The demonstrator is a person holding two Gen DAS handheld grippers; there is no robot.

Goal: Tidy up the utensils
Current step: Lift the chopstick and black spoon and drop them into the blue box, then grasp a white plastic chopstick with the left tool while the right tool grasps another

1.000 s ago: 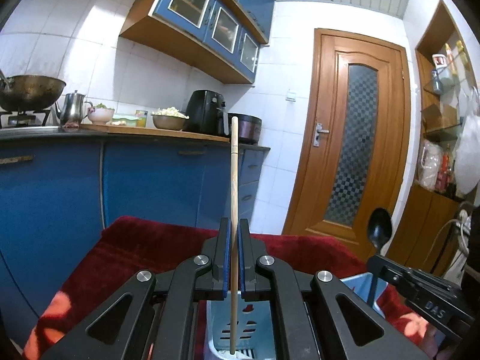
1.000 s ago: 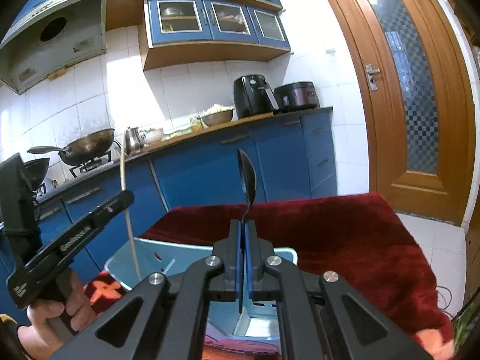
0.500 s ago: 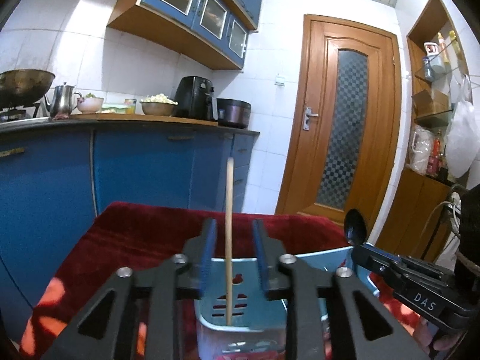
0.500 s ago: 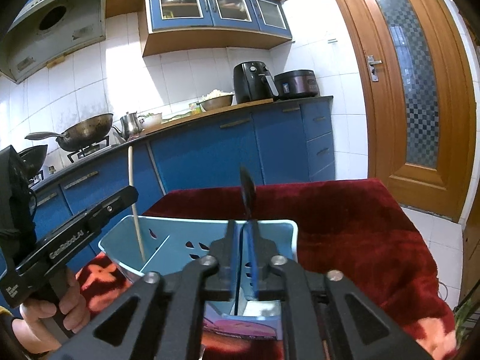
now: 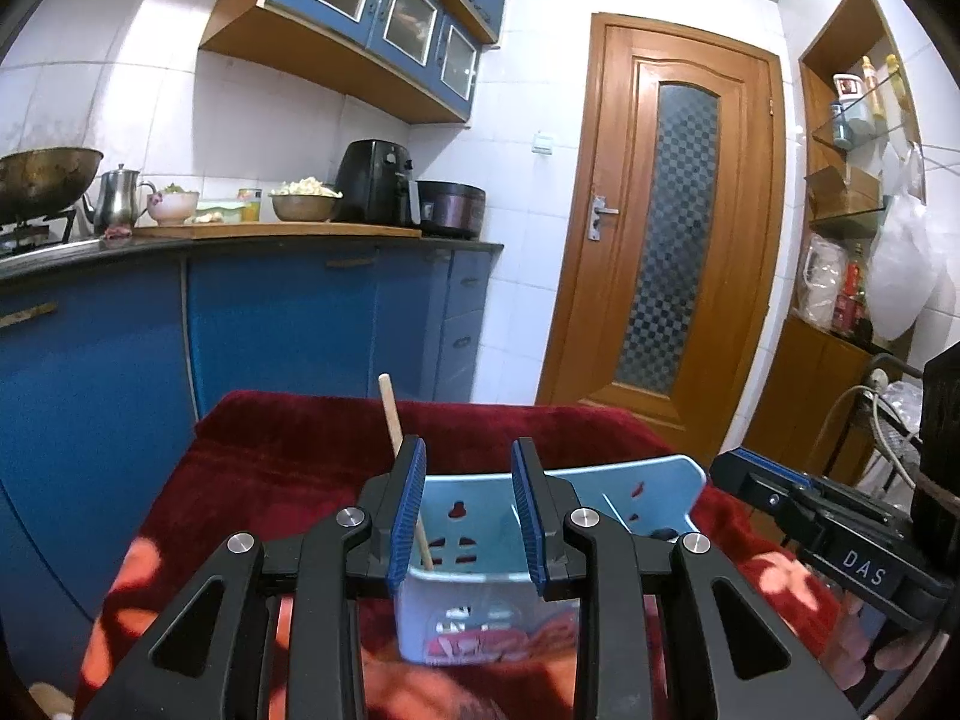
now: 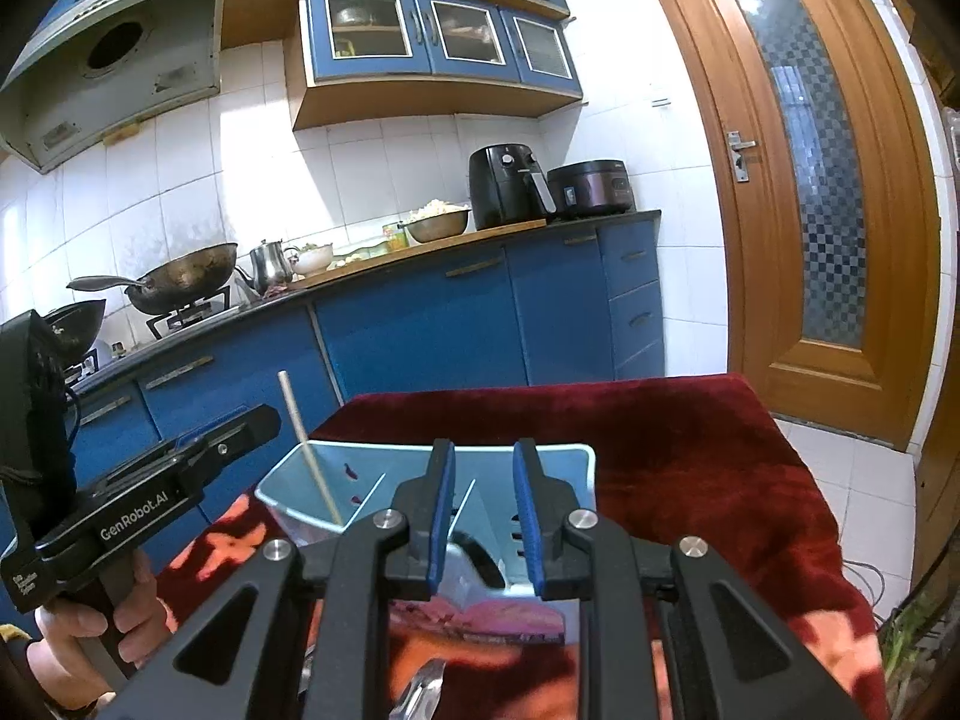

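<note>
A light blue plastic utensil holder (image 5: 480, 507) (image 6: 372, 474) with divided compartments stands on the red cloth. A wooden chopstick (image 5: 393, 414) (image 6: 306, 444) leans in its left compartment, free of any grip. A dark spoon (image 6: 480, 558) lies low in the right compartment, mostly hidden. My left gripper (image 5: 468, 516) is open just above the holder. My right gripper (image 6: 483, 522) is open above the right compartment. Each gripper shows at the edge of the other's view.
The red cloth (image 6: 690, 456) covers the table. A metal utensil tip (image 6: 420, 690) shows at the bottom of the right wrist view. Blue kitchen cabinets (image 5: 270, 324) stand behind the table, a wooden door (image 5: 678, 240) to the right.
Both grippers opened. The left let go of the chopstick, which now leans in the holder. The right let go of the spoon, which dropped into the holder.
</note>
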